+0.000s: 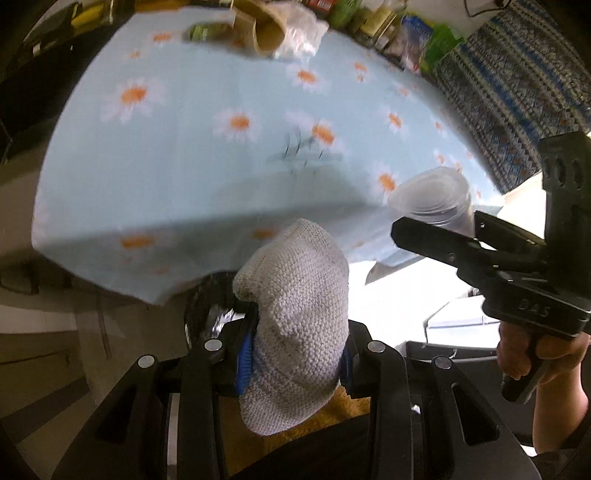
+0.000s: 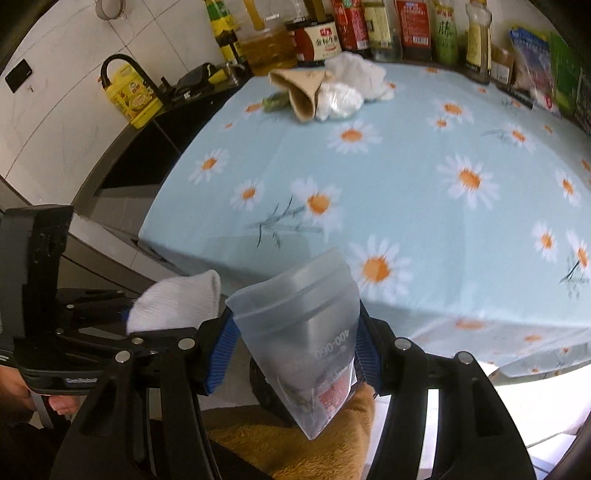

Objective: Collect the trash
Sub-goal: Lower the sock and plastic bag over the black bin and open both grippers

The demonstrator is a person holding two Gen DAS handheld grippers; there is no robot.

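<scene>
My left gripper point(image 1: 295, 347) is shut on a grey knitted sock point(image 1: 295, 325), held below the near edge of the table; the sock also shows white in the right wrist view point(image 2: 177, 302). My right gripper point(image 2: 295, 350) is shut on a frosted zip pouch point(image 2: 306, 332) with a red label, beside the left gripper; the pouch shows in the left wrist view point(image 1: 436, 199). A black bin rim point(image 1: 199, 306) lies under the grippers. More trash sits at the table's far side: a brown paper cone point(image 2: 303, 92), a clear plastic bag point(image 2: 340, 99) and white crumpled paper point(image 2: 358, 74).
The table has a light blue daisy cloth point(image 2: 406, 177). Sauce bottles and jars point(image 2: 369, 29) line its far edge, packets point(image 2: 535, 66) at the far right. A black sink and faucet point(image 2: 122, 70) with a yellow container are at left. A patterned cloth point(image 1: 517, 92) hangs at right.
</scene>
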